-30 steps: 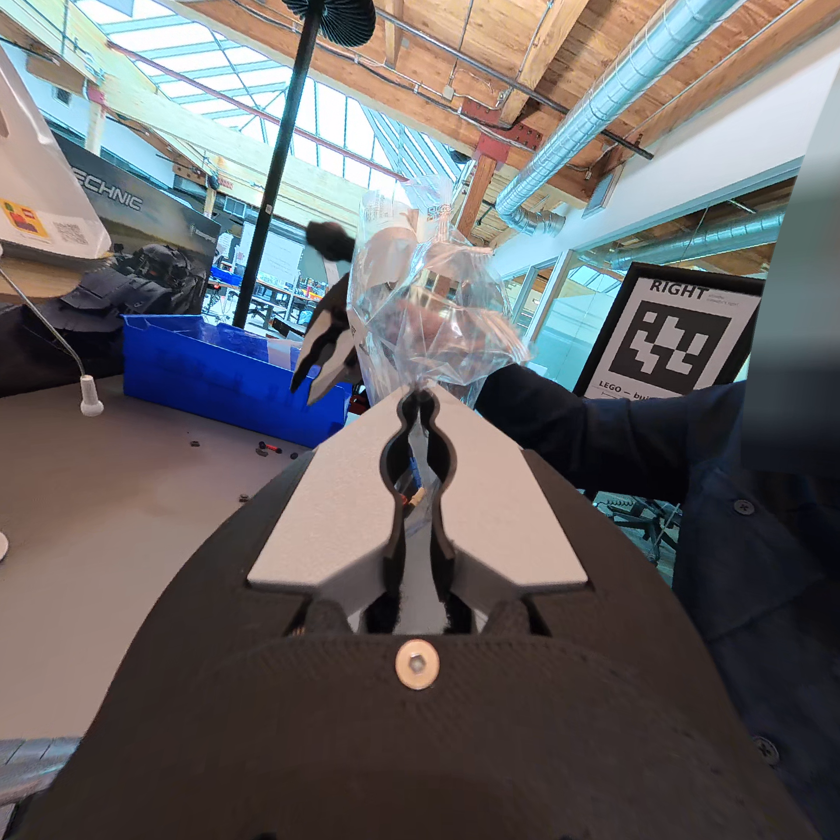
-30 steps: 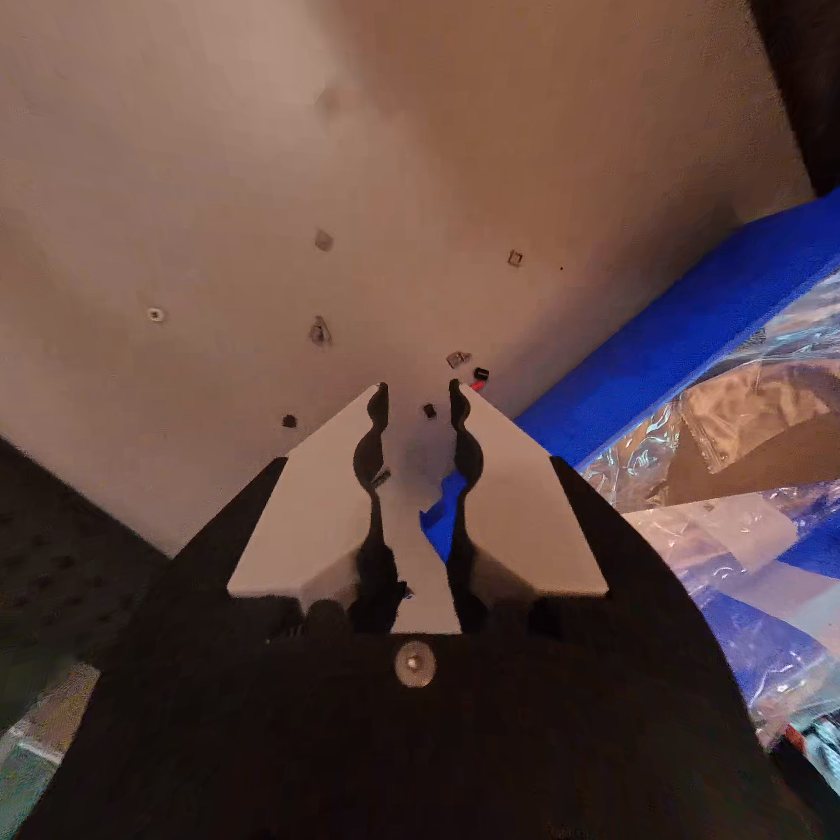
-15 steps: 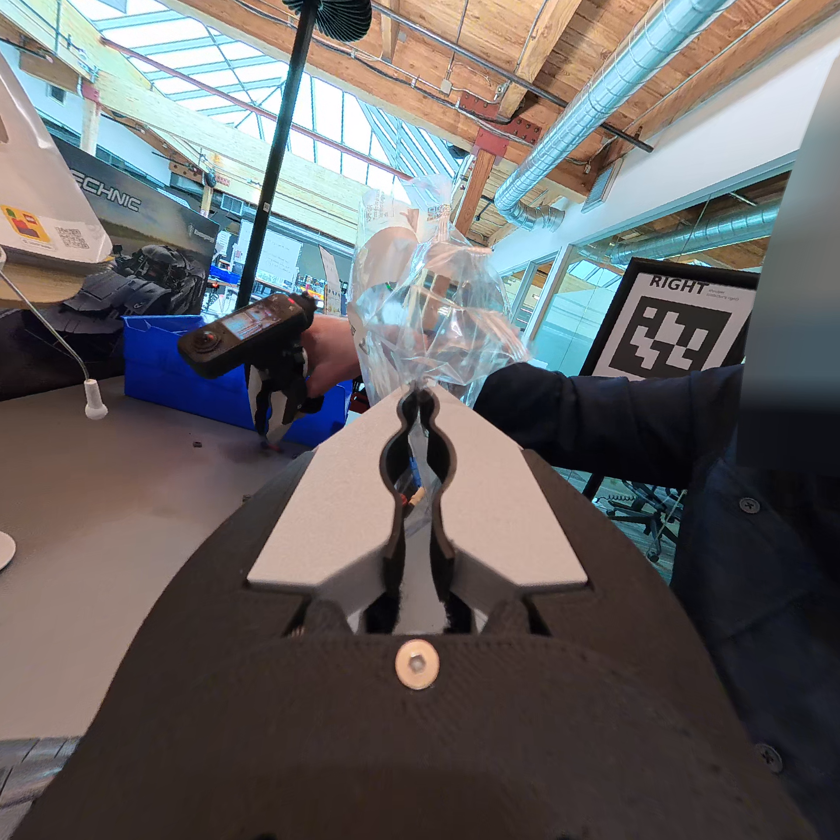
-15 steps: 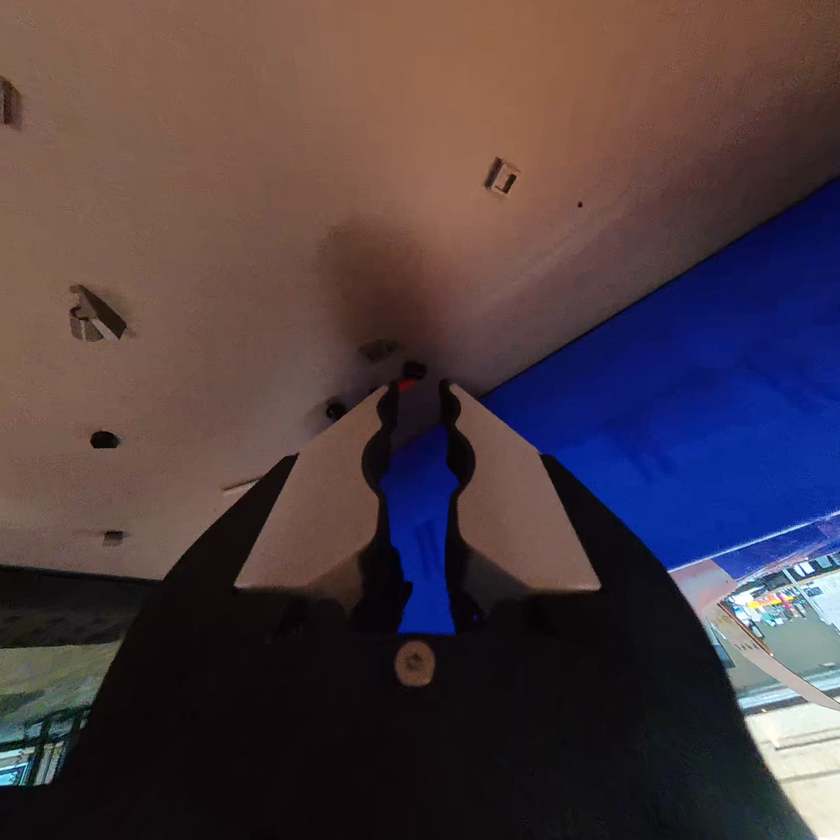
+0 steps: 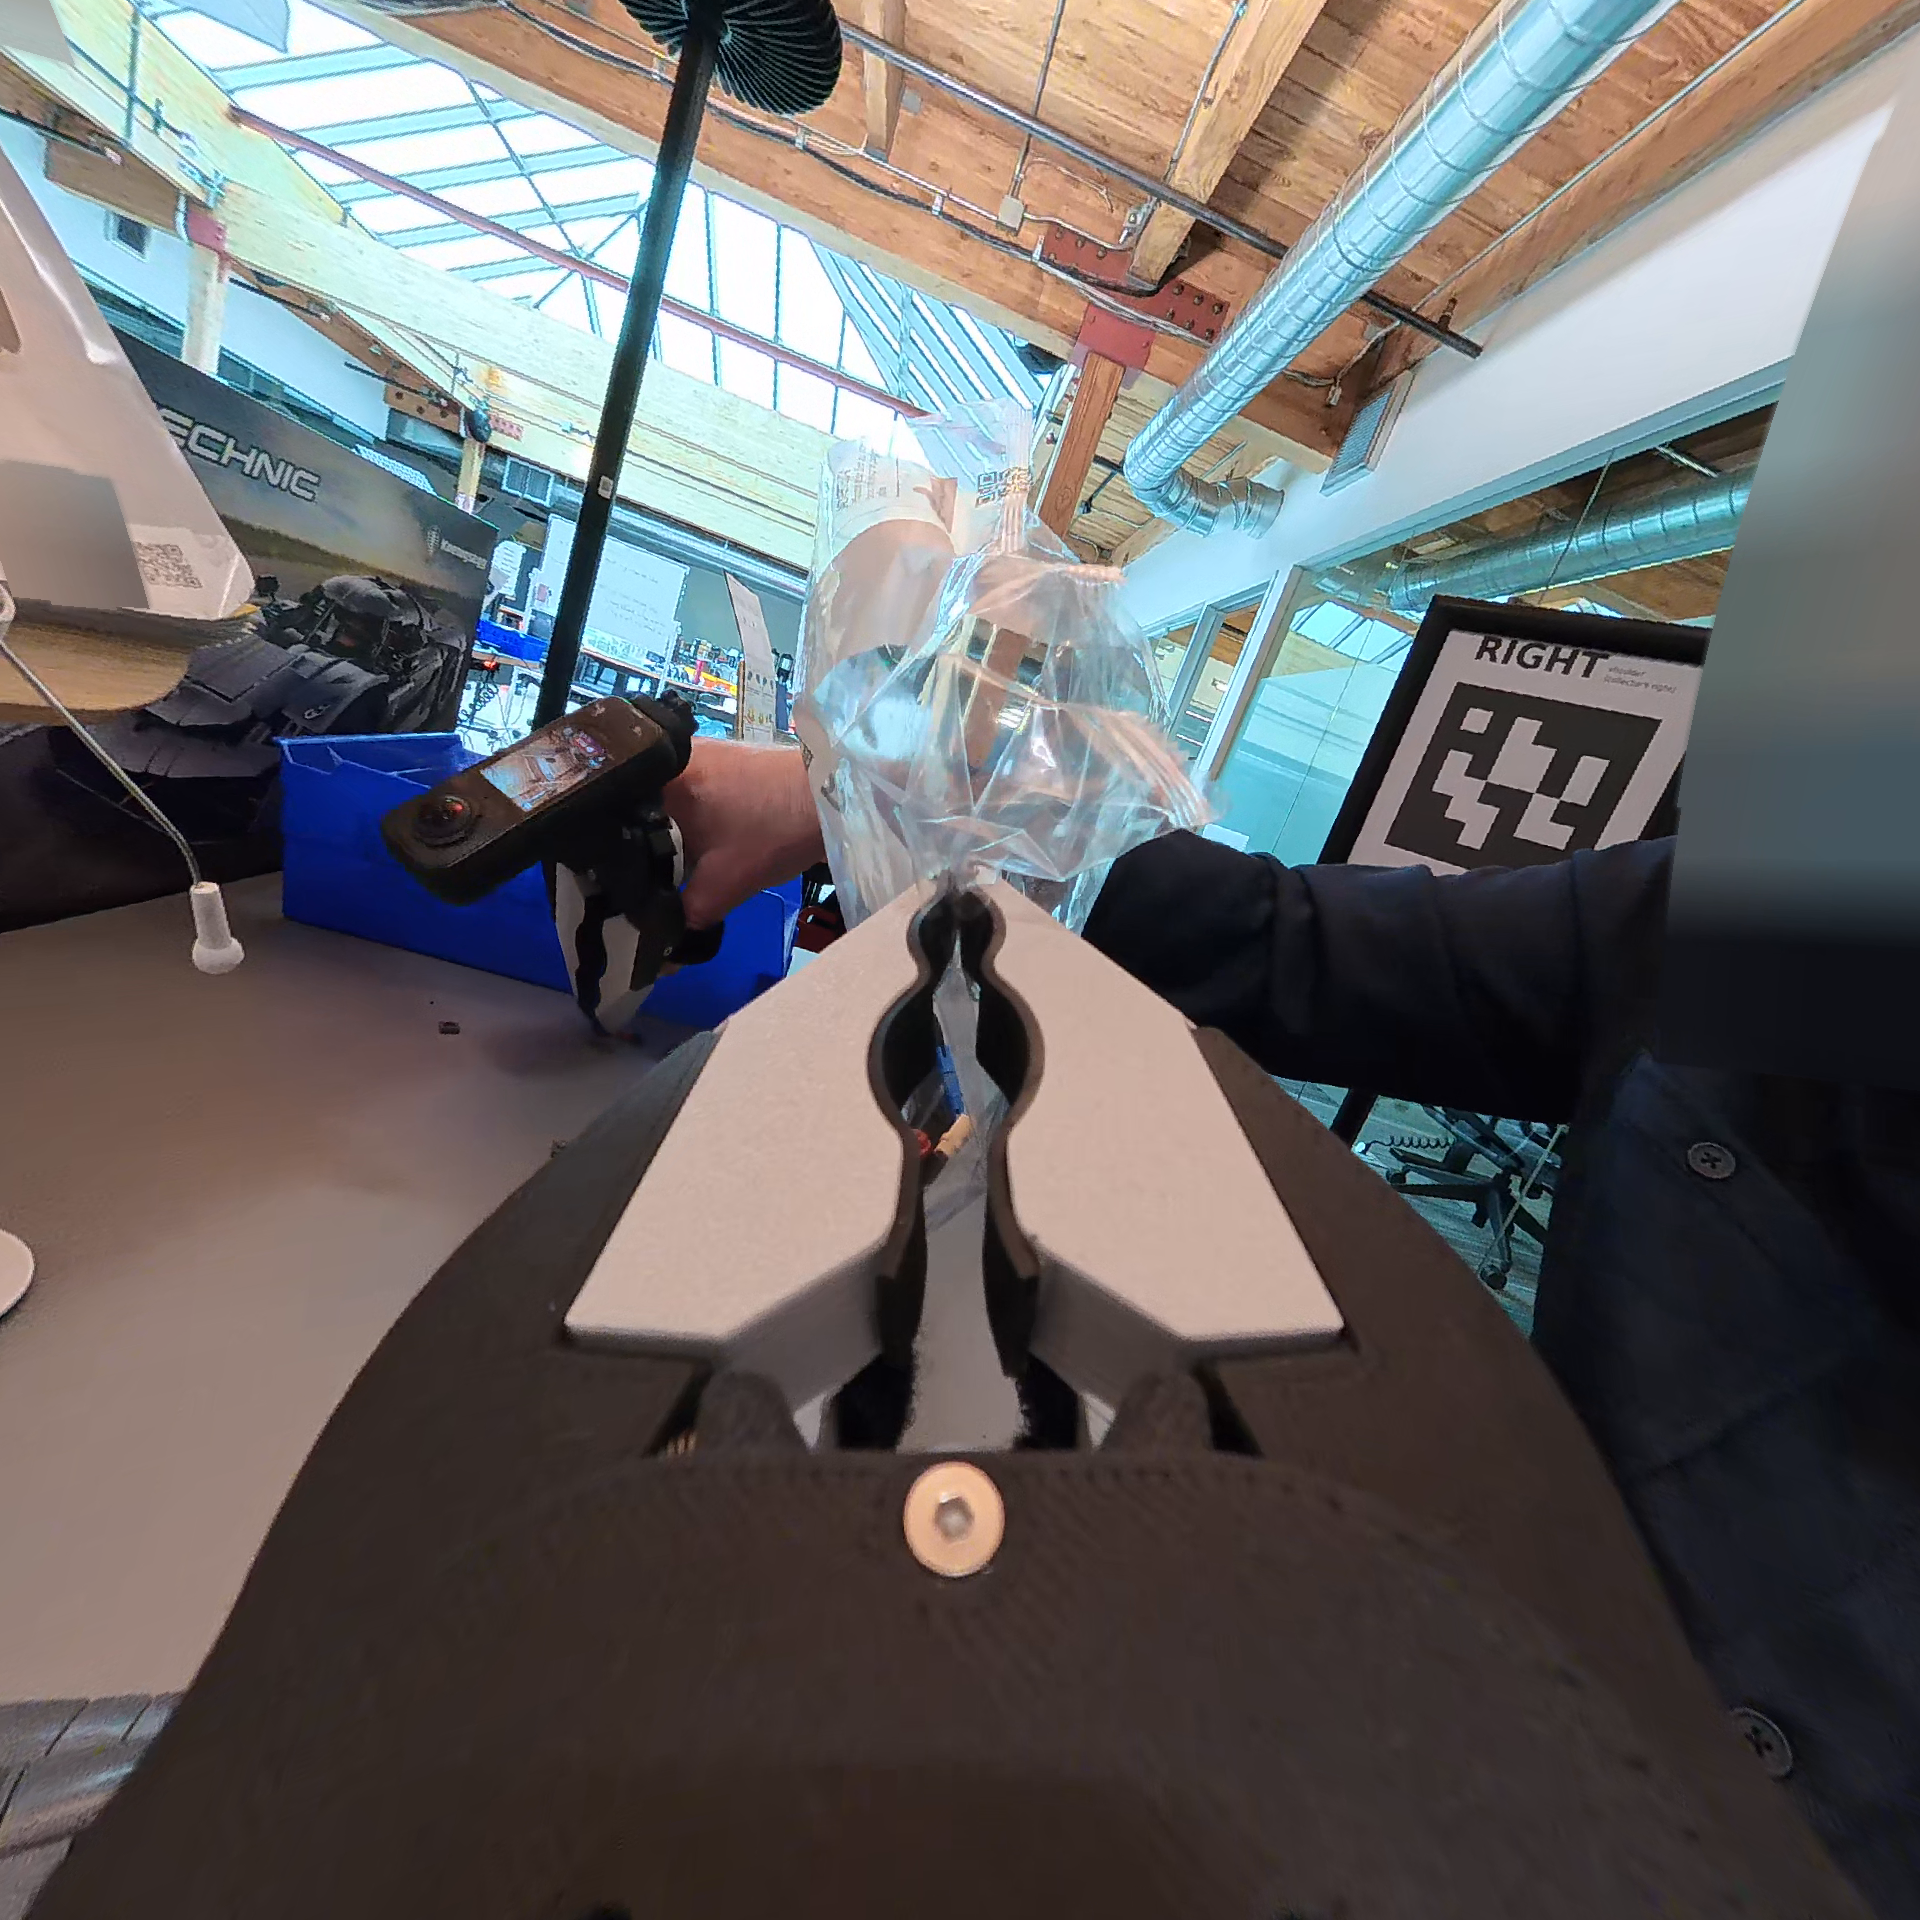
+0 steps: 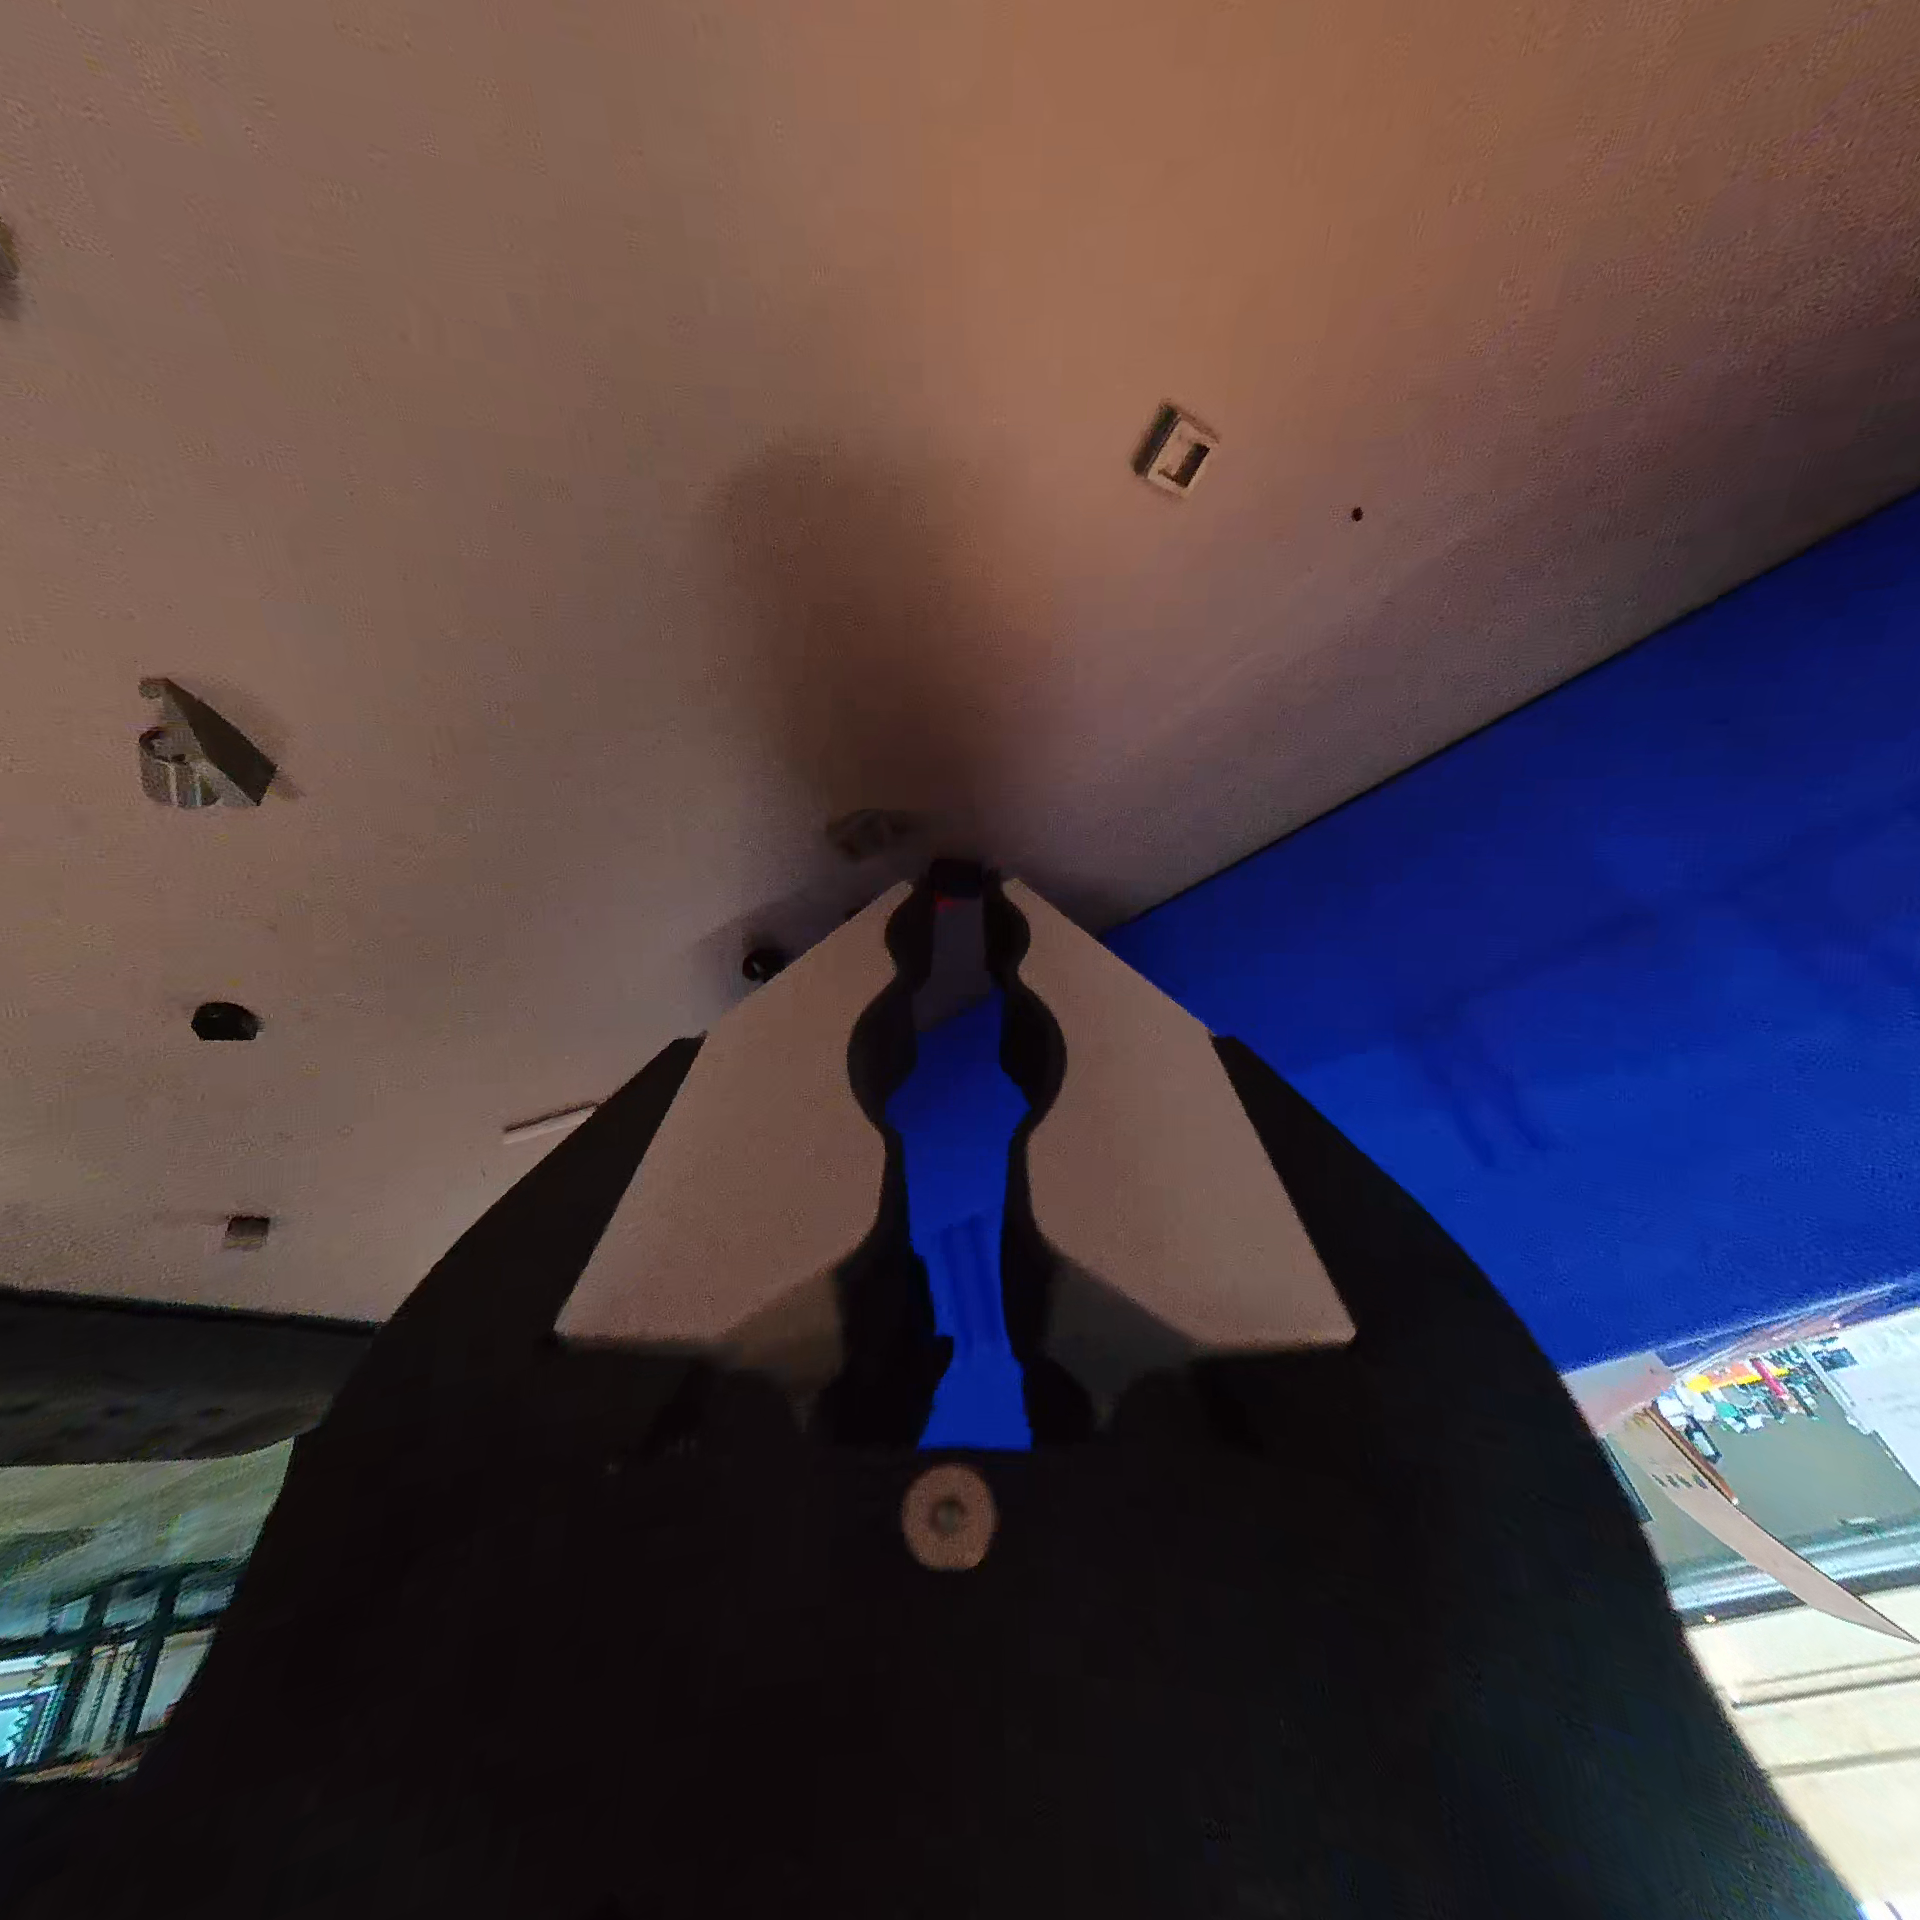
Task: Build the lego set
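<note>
While left tool (image 5: 956,906) pinches clear bag (image 5: 977,707), right tool (image 6: 958,881) (tabletop only) meets red-black piece (image 6: 954,883).

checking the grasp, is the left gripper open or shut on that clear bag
Shut: the left gripper pinches the clear plastic bag, which stands up above its closed tips.

Clear plastic bag (image 5: 987,727) of lego parts, crumpled, held upright in the air, pinched at its neck by the left tool (image 5: 956,909); a few small pieces, blue, red and tan, show in the bag below the pinch. Small black-and-red pin (image 6: 956,883) lies on the grey bench (image 6: 727,364) just beside the blue bin (image 6: 1558,987), between the tips of the right tool (image 6: 958,888), contact unclear. Loose small parts scattered on the bench: grey wedge piece (image 6: 203,748), small grey square frame (image 6: 1174,457), black bits (image 6: 223,1021), well apart.
</note>
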Available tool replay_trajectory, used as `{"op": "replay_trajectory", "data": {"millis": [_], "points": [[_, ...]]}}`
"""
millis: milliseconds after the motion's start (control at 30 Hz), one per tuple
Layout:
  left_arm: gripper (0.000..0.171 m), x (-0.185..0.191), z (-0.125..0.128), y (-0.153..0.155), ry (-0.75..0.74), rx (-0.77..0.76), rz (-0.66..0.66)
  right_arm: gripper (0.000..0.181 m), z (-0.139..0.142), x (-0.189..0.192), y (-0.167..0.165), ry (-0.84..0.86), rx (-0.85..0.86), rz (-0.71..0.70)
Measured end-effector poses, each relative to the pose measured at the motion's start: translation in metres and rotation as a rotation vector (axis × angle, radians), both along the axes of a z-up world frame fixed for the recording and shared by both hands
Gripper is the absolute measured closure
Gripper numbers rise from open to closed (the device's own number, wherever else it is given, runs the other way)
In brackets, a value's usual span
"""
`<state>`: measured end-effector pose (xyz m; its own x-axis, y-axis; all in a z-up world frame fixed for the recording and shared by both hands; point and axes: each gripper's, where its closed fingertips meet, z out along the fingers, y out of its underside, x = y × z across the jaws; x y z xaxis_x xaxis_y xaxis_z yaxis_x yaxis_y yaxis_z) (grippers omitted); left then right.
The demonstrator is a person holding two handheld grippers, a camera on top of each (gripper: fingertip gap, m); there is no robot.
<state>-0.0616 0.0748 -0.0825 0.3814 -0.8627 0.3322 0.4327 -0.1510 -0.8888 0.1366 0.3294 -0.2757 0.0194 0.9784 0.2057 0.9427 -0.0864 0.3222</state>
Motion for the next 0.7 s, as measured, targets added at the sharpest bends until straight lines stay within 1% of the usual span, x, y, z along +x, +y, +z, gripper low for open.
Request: {"op": "replay_trajectory", "data": {"millis": [167,233,300,333,400,500,567,633,700], "points": [[0.171,0.000,0.000,0.000,0.002,-0.001,0.000,0.174,0.007,-0.008,-0.002,0.089,0.001,0.006],[0.171,0.000,-0.001,0.000,0.002,-0.001,0.001,0.175,0.019,-0.011,-0.006,0.148,0.014,0.013],[0.171,-0.001,-0.001,0.001,0.001,-0.002,0.003,0.175,0.039,-0.019,-0.015,0.255,0.011,0.023],[0.171,-0.002,-0.001,0.001,0.000,-0.002,0.004,0.175,0.053,-0.024,-0.022,0.328,0.001,0.034],[0.171,-0.002,-0.001,0.002,0.001,-0.004,0.006,0.175,0.090,-0.037,-0.038,0.499,-0.019,0.059],[0.171,-0.001,-0.002,0.003,0.003,-0.008,0.007,0.175,0.160,-0.058,-0.075,0.789,-0.091,0.149],[0.171,-0.001,-0.002,0.003,0.003,-0.009,0.009,0.175,0.204,-0.069,-0.104,0.941,-0.132,0.241],[0.171,-0.002,-0.002,0.003,0.000,-0.008,0.011,0.175,0.237,-0.079,-0.130,1.039,-0.152,0.329],[0.171,-0.002,-0.002,0.002,-0.001,-0.008,0.014,0.175,0.255,-0.088,-0.155,1.081,-0.193,0.416]]}}
